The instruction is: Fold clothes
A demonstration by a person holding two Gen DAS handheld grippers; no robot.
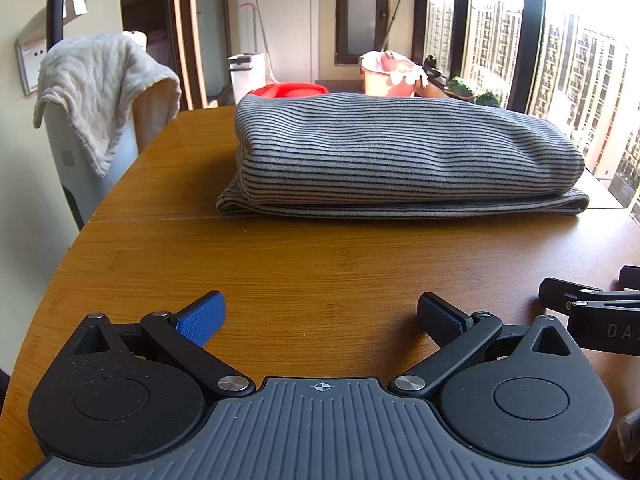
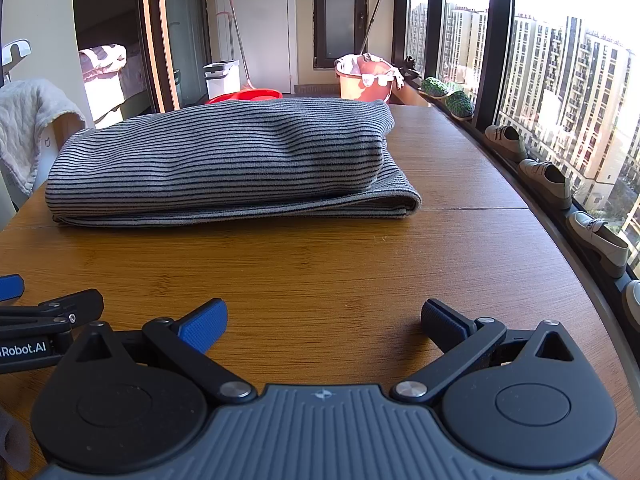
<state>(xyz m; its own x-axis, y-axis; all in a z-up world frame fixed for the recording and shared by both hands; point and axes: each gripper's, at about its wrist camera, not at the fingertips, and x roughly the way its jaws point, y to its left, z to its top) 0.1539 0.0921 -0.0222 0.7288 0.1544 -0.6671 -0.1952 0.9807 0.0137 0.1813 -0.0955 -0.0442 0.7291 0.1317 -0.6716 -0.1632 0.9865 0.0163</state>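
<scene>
Both sets of fingers are spread wide with nothing in them: our left gripper (image 1: pixel 320 318) and right gripper (image 2: pixel 324 322) sit low over the bare wood, side by side, well short of the cloth. The striped grey garment (image 1: pixel 400 152) lies ahead in the middle of the wooden counter (image 1: pixel 320 260), already doubled into a thick bundle with its layered edge facing us. We'd guess the fold is basically done, or one more halving is left; if so, next we'd need to reach forward and pinch the near corners. Around us there's a beige towel (image 1: pixel 100 92) draped over a white appliance on the left, shoes (image 2: pixel 548 180) lined along the windowsill, a red basin (image 1: pixel 288 90) and pink bucket (image 2: pixel 366 78) beyond.
</scene>
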